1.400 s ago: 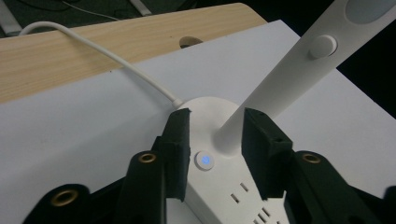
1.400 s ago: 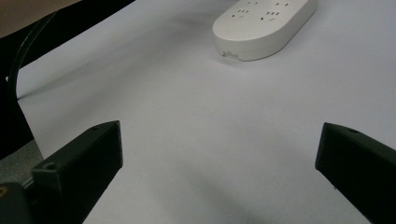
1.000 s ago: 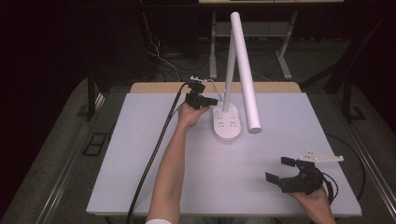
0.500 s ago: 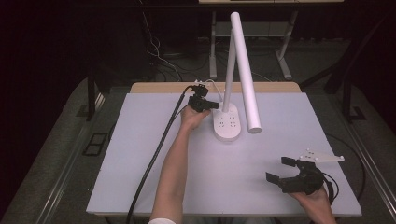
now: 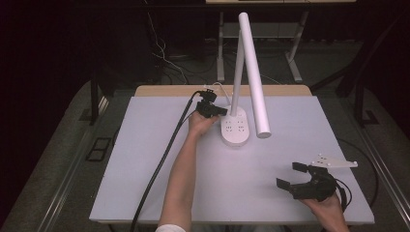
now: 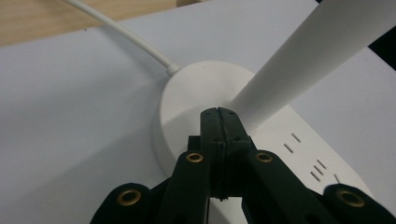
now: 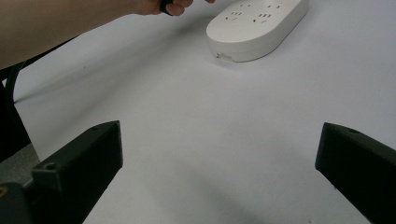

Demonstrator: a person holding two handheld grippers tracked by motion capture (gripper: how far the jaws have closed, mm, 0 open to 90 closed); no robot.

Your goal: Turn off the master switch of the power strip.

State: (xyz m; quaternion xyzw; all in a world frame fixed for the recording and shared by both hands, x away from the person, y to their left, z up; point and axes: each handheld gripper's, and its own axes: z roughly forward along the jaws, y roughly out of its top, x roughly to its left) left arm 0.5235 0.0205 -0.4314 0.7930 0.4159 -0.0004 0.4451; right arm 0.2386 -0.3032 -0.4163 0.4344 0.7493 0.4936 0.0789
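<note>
the white desk lamp (image 5: 237, 128) stands at the far middle of the pale table (image 5: 145, 159), its oval base carrying socket slots and its tube head slanting down to the right. the left gripper (image 5: 223, 111) sits at the base's far left end, jaws pressed flat together with nothing between them, tips right at the foot of the stem. the right gripper (image 5: 289, 176) rests near the table's near right corner, jaws spread wide and empty, well apart from the lamp.

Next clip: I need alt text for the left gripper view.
The left claw, jaws shut together with nothing between them, rests its tips on the white lamp base where the slanted white stem rises. A white cord leaves the base; outlet slots show at right.
</note>
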